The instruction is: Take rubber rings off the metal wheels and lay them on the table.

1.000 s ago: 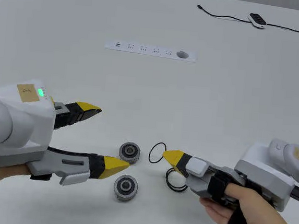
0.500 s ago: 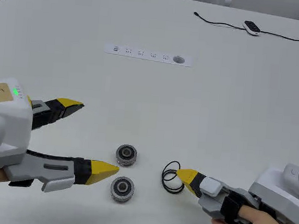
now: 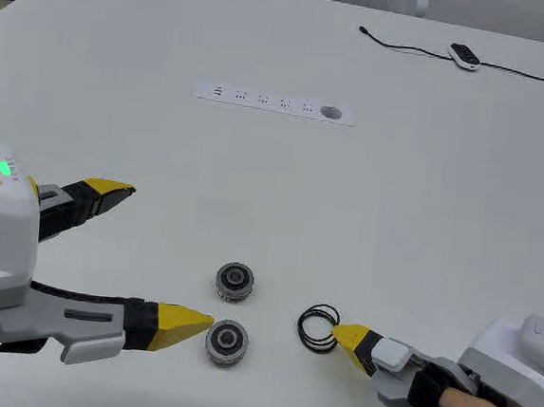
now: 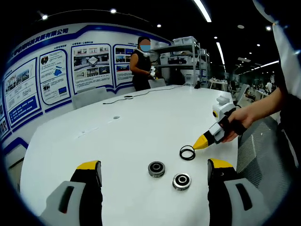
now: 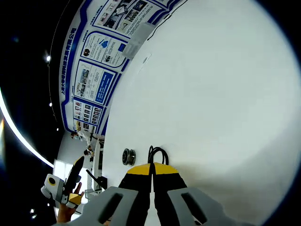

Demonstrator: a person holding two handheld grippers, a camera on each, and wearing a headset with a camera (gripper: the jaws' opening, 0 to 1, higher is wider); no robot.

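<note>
Two metal wheels lie flat on the white table, one (image 3: pixel 235 281) farther and one (image 3: pixel 227 341) nearer. A small pile of black rubber rings (image 3: pixel 318 328) lies flat to their right. My right gripper (image 3: pixel 344 336) is shut, its yellow tip at the right edge of the rings. In the right gripper view the rings (image 5: pixel 157 153) sit just beyond the closed jaws (image 5: pixel 153 168), with a wheel (image 5: pixel 128 156) to the left. My left gripper (image 3: pixel 143 256) is open left of the wheels; in its own view the wheels (image 4: pixel 156 168) (image 4: pixel 181 181) lie between the wide jaws.
A white power strip (image 3: pixel 273 102) lies farther back on the table. A black cable with a small remote (image 3: pixel 465 56) runs along the far right. In the left gripper view a person (image 4: pixel 142 70) stands beyond the table's far end.
A ring that stood up at the right gripper's tip now lies on the pile of rings. The right gripper has drawn back toward me. The left gripper has shifted slightly left.
</note>
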